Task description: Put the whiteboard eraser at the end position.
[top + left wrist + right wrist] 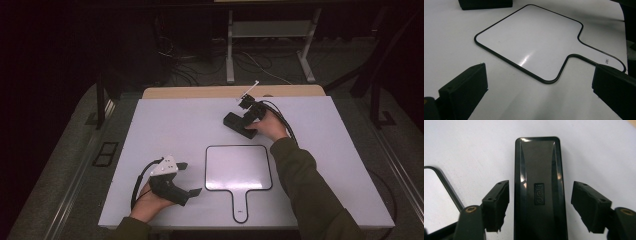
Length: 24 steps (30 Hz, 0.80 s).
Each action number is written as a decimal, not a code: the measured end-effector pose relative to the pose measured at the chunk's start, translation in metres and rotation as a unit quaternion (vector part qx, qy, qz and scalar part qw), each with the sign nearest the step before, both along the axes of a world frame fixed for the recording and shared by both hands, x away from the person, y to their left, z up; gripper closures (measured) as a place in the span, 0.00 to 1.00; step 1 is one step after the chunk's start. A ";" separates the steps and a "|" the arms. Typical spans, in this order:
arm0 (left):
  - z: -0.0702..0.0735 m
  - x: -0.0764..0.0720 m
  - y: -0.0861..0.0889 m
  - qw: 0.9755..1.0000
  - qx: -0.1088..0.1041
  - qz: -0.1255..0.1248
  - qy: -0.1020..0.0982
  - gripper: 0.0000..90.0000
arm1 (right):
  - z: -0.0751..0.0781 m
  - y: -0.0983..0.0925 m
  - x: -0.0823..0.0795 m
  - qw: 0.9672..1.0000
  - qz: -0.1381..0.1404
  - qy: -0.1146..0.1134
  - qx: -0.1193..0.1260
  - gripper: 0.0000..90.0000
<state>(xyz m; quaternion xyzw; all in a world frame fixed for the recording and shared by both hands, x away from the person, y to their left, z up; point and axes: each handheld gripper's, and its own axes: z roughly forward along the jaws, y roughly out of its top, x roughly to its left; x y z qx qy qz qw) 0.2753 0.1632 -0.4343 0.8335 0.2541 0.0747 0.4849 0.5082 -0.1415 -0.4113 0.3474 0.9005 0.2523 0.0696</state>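
The left two-jaw black gripper with its grey three-cornered top plate (189, 178) was held low at the near left of the table by the person's left hand (146, 202), its jaws spread wide and nothing between them. The right black two-jaw gripper (238, 118) was held farther out by the right hand (270, 126), the olive-green sleeved forearm (300, 175) extended forward. Its jaws were parted, standing on either side of a body without contact.
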 end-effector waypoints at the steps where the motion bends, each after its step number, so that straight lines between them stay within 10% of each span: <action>1: 0.000 0.000 0.000 1.000 0.000 0.000 0.001 0.00 | 0.001 0.000 -0.001 1.000 0.000 0.000 0.008 0.30; 24: 0.000 0.000 0.001 1.000 0.000 0.006 0.002 0.00 | 0.024 -0.015 -0.033 0.997 0.018 -0.050 0.061 0.14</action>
